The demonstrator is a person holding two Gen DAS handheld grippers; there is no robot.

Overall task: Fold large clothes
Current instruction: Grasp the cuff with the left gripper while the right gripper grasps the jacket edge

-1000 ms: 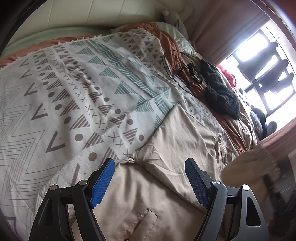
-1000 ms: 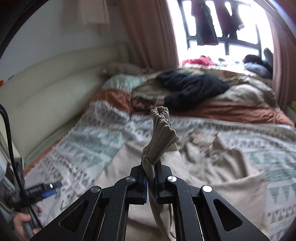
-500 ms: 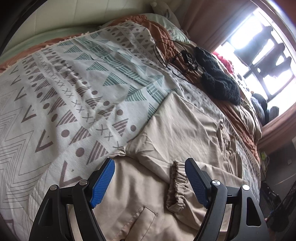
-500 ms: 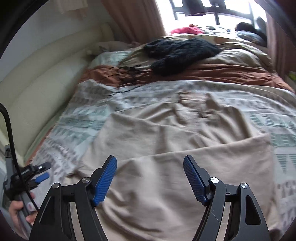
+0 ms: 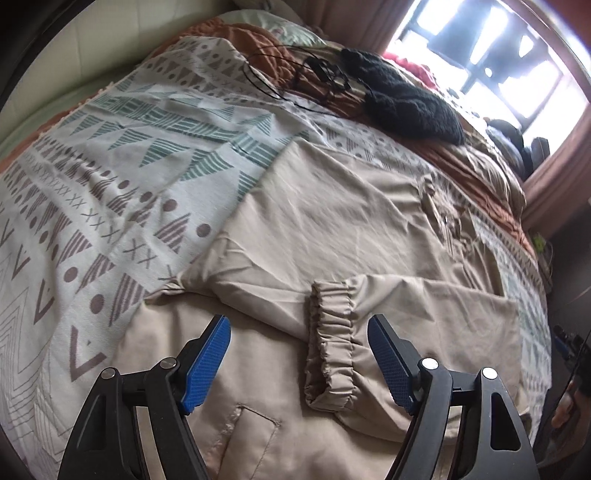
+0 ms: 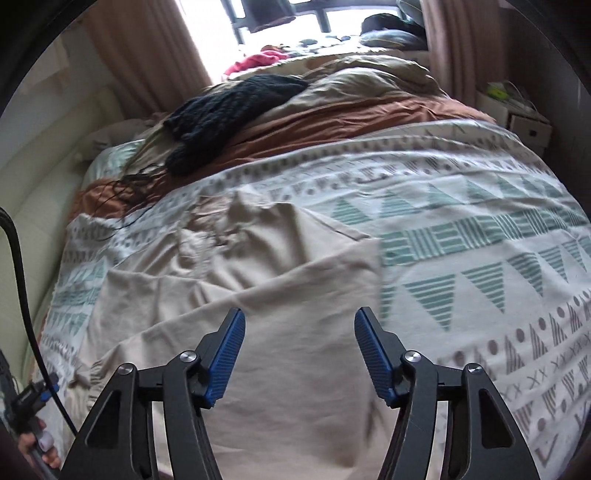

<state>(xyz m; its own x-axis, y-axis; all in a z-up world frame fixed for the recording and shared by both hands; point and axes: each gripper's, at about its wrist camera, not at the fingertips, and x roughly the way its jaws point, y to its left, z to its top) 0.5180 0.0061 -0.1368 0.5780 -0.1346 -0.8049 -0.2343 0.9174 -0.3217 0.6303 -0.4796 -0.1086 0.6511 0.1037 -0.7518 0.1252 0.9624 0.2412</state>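
A large beige jacket [image 5: 332,221] lies spread on a patterned bedspread [image 5: 110,166]. One sleeve is folded across the jacket's body, and its gathered cuff [image 5: 332,332] rests just ahead of my left gripper [image 5: 299,347]. That gripper hovers open above the fabric, touching nothing. In the right wrist view the jacket [image 6: 229,295] fills the lower left. My right gripper [image 6: 299,343] stands over its smooth cloth near the right-hand edge. Its jaws are closing, with nothing pinched between them.
A black knitted garment [image 5: 406,99] and a tangle of dark cables [image 5: 295,74] lie further up the bed on a rust-brown quilt [image 6: 332,122]. A padded headboard [image 6: 29,192] runs along one side. Curtains and a bright window [image 6: 280,22] stand beyond.
My right gripper let go of the sleeve cuff, opened and swung right over the jacket. The sleeve now lies across the jacket. My left gripper slid over towards the cuff.
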